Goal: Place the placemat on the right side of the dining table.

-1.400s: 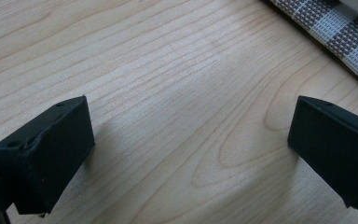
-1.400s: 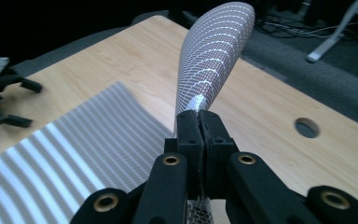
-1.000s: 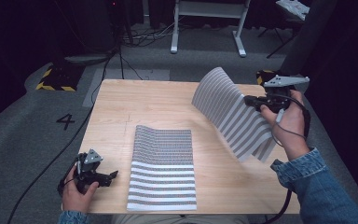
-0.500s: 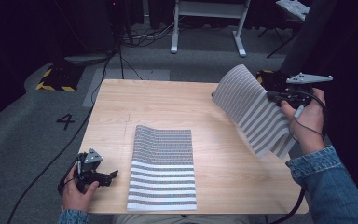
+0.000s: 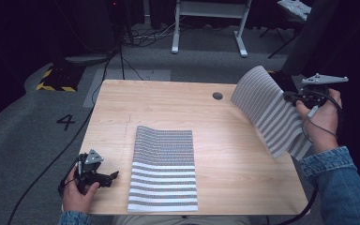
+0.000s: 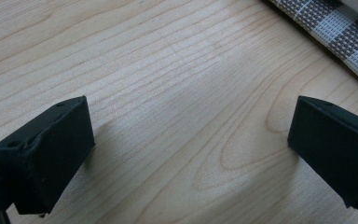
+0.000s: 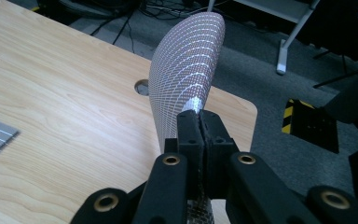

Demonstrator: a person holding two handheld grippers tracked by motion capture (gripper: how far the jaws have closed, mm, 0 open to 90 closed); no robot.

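Right tool (image 5: 294, 97): jaws closed tight on the edge of a striped mat (image 5: 271, 110), held lifted and bowed over the bench's (image 5: 225, 140) right edge. Left tool (image 5: 107, 177): jaws wide apart, nothing between them, low over the bench's near-left corner. A second striped mat (image 5: 164, 168) lies flat mid-bench.

High view: fixed above the near edge, looking forward and down over the whole desk (image 5: 225, 122). Left gripper view: close above the wood, beside the flat striped mat (image 6: 345, 28). Right gripper view: looks across the desk's far corner; both share its cable hole (image 7: 142, 87).
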